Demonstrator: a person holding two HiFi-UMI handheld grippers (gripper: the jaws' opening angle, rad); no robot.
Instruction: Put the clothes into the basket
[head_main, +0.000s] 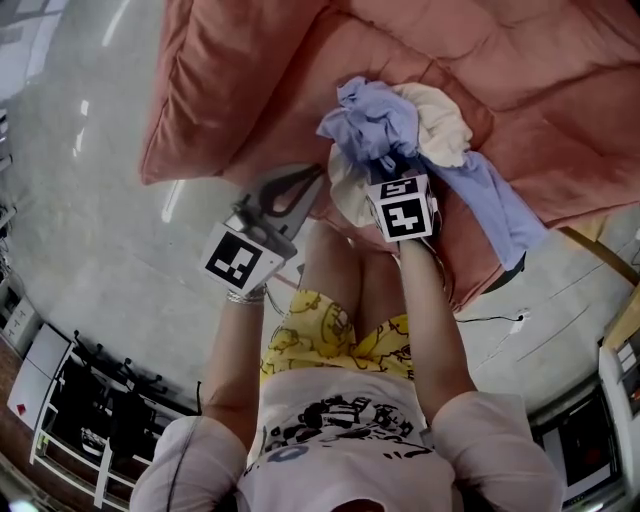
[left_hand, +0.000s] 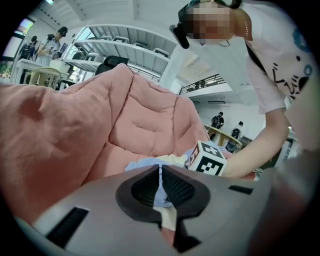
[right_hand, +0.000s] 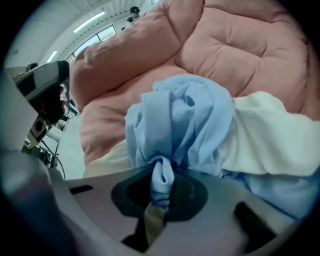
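A light blue garment (head_main: 375, 120) lies bunched on top of a cream garment (head_main: 440, 120) on a pink quilted cushion (head_main: 250, 80). My right gripper (head_main: 388, 168) points steeply down into the pile. In the right gripper view it (right_hand: 162, 175) is shut on a fold of the blue garment (right_hand: 175, 120), with the cream garment (right_hand: 270, 135) to the right. My left gripper (head_main: 318, 175) hovers just left of the pile, jaws together and nothing seen between them. In the left gripper view, past its tips (left_hand: 160, 170), show blue cloth (left_hand: 145, 162) and the right gripper's marker cube (left_hand: 207, 159).
The pink cushion (left_hand: 75, 130) fills the far side and rises behind the clothes. Grey floor (head_main: 90, 200) spreads to the left, with dark racks (head_main: 100, 410) at the lower left. A cable (head_main: 500, 320) lies on the floor at the right. The person's knees (head_main: 350, 270) are close to the cushion.
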